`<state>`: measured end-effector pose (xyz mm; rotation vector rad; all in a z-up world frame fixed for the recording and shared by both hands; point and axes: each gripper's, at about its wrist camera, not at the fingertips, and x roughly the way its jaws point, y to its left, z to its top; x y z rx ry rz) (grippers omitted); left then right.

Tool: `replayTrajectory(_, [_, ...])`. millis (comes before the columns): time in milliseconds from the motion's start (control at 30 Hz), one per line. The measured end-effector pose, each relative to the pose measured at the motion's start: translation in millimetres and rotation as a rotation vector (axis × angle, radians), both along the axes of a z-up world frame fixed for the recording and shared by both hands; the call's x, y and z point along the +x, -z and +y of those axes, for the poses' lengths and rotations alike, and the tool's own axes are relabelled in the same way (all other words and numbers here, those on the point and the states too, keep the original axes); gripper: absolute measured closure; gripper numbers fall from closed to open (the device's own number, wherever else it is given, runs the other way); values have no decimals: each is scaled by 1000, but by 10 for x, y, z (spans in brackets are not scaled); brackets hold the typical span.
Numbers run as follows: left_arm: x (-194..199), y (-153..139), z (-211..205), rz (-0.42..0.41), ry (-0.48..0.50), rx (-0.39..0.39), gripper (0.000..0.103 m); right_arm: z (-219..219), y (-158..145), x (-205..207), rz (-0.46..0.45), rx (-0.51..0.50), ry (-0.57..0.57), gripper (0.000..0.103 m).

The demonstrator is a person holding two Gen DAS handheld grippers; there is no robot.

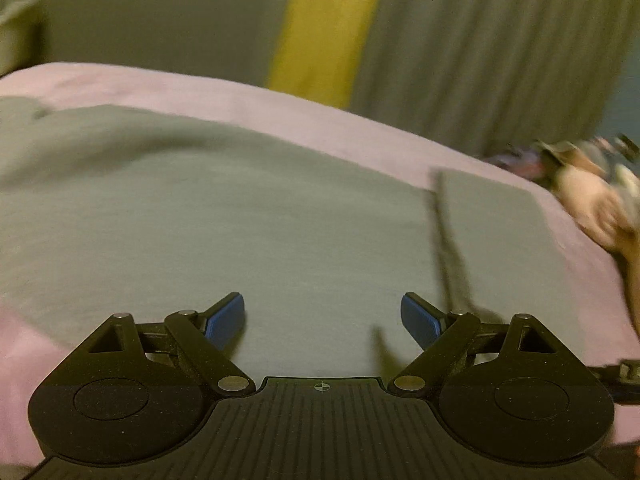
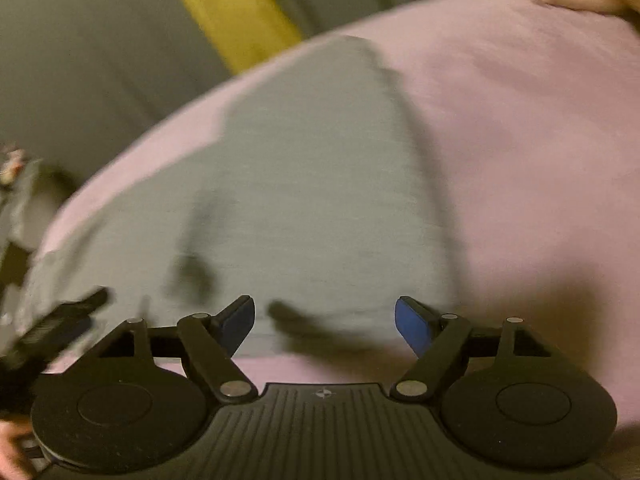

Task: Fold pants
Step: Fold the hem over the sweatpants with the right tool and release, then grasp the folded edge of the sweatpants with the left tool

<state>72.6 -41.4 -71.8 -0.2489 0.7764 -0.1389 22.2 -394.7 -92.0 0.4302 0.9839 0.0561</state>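
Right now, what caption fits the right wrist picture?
Open right gripper above grey pants on a pink sheet.

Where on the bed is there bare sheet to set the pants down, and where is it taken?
Bare pink sheet lies right of the grey pants in the right wrist view, and a strip between pants and the curtain. The middle is covered. Both tongs are open, empty.

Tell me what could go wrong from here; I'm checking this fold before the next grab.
Both views are blurred, so aim could be off. The left hand-held gripper and right hand-held gripper stand open, gripping nothing, so the grey pants may relax. The dark drawstring could snag a finger.
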Motion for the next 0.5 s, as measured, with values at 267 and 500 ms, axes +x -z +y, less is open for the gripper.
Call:
replayTrajectory(267, [680, 54, -413, 184, 92, -213, 15, -210, -19, -65, -69, 122, 81, 13])
replayTrajectory(500, [1027, 331, -666, 286, 58, -286, 29, -444, 223, 53, -31, 293, 218, 11])
